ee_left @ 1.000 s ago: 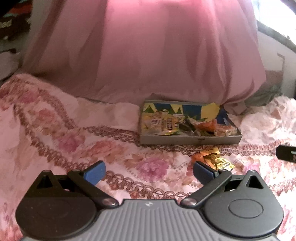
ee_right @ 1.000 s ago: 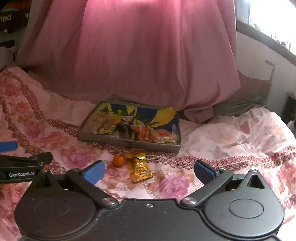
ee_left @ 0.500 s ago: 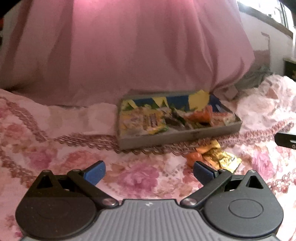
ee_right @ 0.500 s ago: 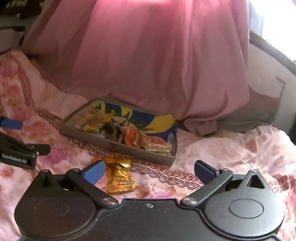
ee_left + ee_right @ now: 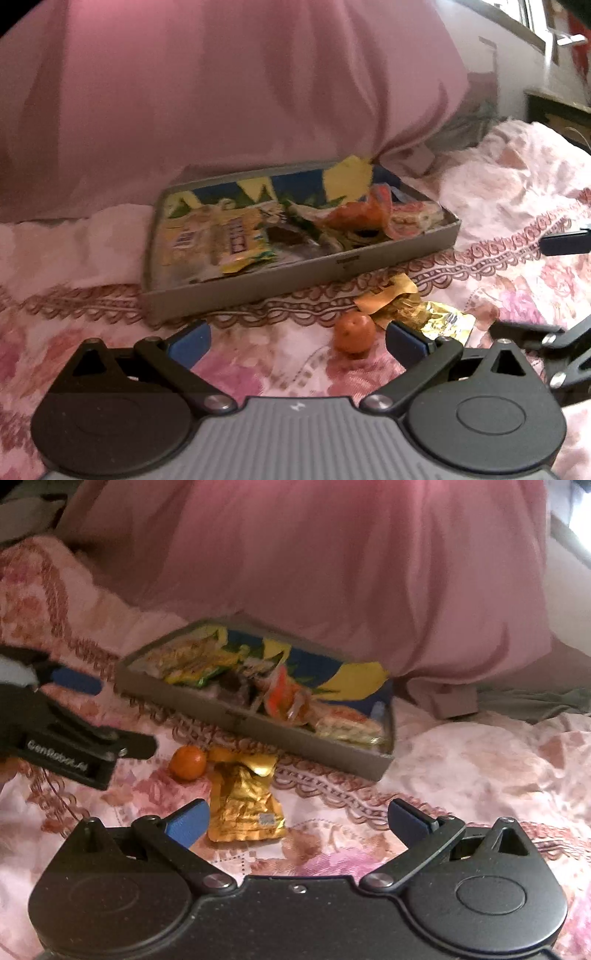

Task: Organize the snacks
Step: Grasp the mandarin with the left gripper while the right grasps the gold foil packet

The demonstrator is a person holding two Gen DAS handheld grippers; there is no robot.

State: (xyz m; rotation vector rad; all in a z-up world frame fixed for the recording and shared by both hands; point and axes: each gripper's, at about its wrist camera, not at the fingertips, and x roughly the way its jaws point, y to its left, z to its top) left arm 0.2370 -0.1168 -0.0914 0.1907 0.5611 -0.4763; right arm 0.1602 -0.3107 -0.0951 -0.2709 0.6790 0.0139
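A shallow grey tray (image 5: 258, 286) (image 5: 266, 725) with several snack packets in it lies on the floral bedspread. In front of it sit a small orange fruit (image 5: 354, 336) (image 5: 187, 763) and a crumpled gold wrapper (image 5: 424, 314) (image 5: 245, 805). My left gripper (image 5: 297, 345) is open and empty; the fruit lies just ahead, near its right finger. My right gripper (image 5: 295, 823) is open and empty too, with the gold wrapper just ahead beside its left finger. The left gripper's body (image 5: 70, 753) shows at the left of the right wrist view.
A pink draped cloth (image 5: 221, 92) rises right behind the tray. The pink floral bedspread (image 5: 517, 206) is rumpled to the right. A dark piece of furniture (image 5: 557, 114) stands at the far right by the wall.
Both grippers have moved in closer to the tray, the fruit and the gold wrapper, which now sit just ahead of the fingers. Both stay open.
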